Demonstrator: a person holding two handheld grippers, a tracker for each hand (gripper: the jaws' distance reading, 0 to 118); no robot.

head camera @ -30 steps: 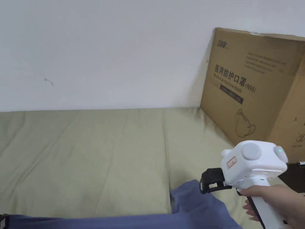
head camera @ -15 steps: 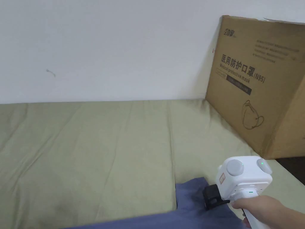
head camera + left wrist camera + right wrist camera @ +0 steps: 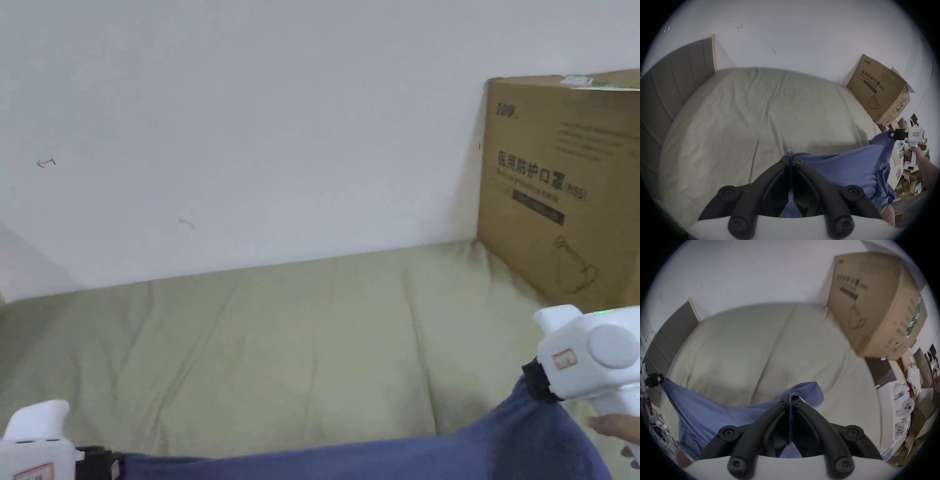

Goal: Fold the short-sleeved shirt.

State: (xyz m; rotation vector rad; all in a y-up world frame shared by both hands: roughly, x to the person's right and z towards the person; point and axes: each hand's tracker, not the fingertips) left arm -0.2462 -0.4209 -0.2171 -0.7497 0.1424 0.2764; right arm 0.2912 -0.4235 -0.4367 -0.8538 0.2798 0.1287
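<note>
Both the left gripper (image 3: 791, 160) and right gripper (image 3: 791, 400) are clamping their fingers on the shirt (image 3: 851, 165), which is sagging limp and light above the bed (image 3: 281, 350), so corner holds are looking best.

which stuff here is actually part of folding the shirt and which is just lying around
Part of the job:
- blue shirt, stretched between the two claws
- left claw, shut on one end of the shirt
- right claw, shut on the other end
- bed, the surface in front of the shirt

Just lying about:
- cardboard box against the wall
- headboard
- clutter of boxes beside the bed
</note>
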